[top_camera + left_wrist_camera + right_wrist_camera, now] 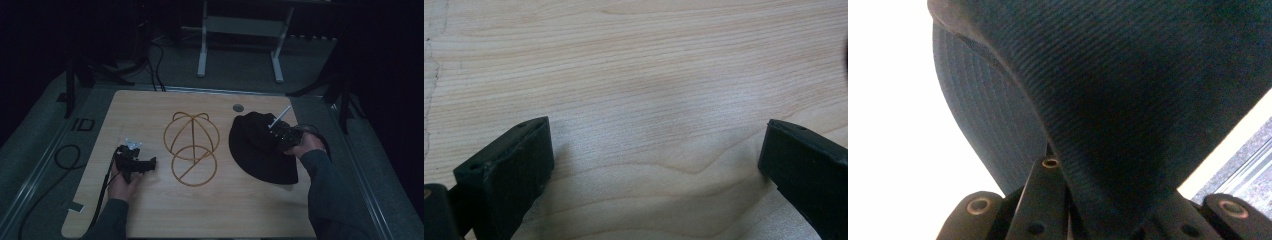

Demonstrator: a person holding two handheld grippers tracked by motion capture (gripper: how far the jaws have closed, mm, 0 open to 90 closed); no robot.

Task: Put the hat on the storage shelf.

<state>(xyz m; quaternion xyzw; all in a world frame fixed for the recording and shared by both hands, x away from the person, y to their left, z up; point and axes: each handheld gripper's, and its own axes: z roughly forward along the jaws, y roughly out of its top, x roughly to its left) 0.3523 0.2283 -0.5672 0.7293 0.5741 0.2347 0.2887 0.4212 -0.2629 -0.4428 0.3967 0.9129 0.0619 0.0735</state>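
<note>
A black fabric hat (pixel 260 150) lies on the right half of the wooden table (pixel 150 110). My right gripper (pixel 275 134) is shut on a fold of its cloth; in the right gripper view the dark ribbed fabric (pixel 1128 90) bunches up between the jaws of the right gripper (pixel 1098 192). A gold wire hat frame (pixel 191 147) lies flat at the table's middle, apart from the hat. My left gripper (pixel 151 162) rests at the front left, pointing toward the frame. In its own view the left gripper (pixel 656 165) stands open over bare wood (pixel 649 60).
A round grommet (pixel 238 107) sits near the table's far edge. A white stand (pixel 202 50) is on the floor beyond the table. Cables (pixel 65 155) loop on the floor at left. A small tape strip (pixel 75 206) lies at the front left corner.
</note>
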